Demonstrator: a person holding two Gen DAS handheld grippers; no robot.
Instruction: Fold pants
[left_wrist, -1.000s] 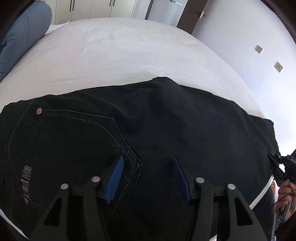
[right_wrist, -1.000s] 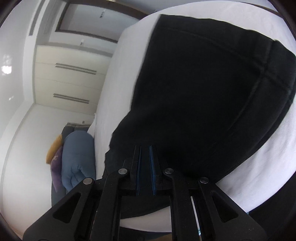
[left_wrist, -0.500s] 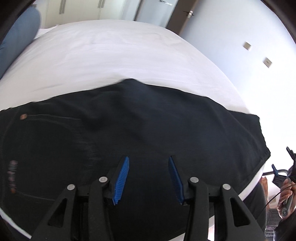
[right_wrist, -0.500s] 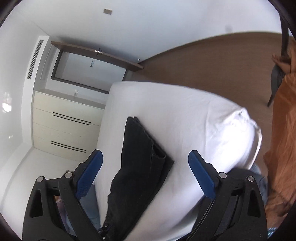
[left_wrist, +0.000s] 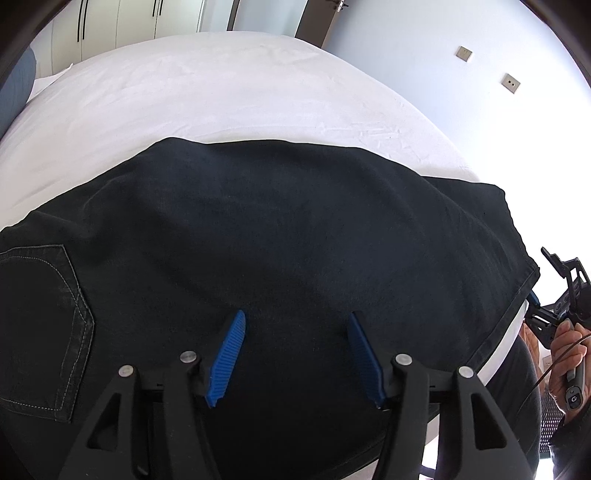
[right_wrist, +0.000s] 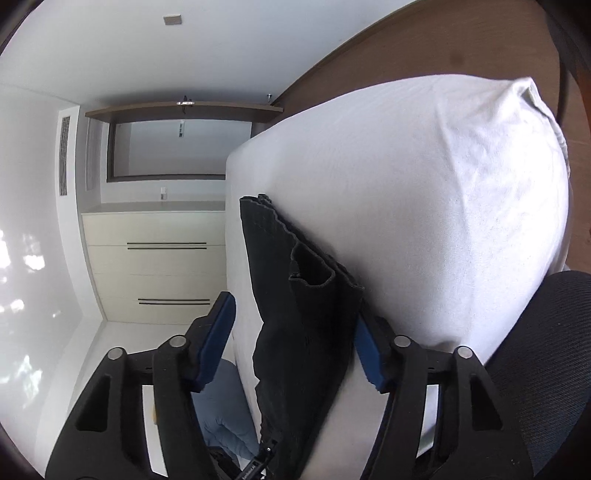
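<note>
Black denim pants spread flat on the white-sheeted bed, both tools gaping and empty.

Left wrist view: the black denim pants (left_wrist: 295, 236) lie across the white-sheeted bed (left_wrist: 236, 92); the left tool (left_wrist: 295, 325) hovers wide above them. Right wrist view: the right tool (right_wrist: 293, 325) straddles the hem, wide. Soft, fairly heavy cloth; best pinched at the hem corners.

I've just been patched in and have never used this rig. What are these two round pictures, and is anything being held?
Each picture comes from a fisheye camera on a hand-held gripper, looking out along its two blue-padded fingers. No robot arm: a person carries one gripper in each hand. The left gripper is open above black pants spread on a white bed. The right gripper is at the hem end, also open, its fingers either side of the cloth. Neither is holding anything. The person's right hand shows at the left picture's edge.
</note>
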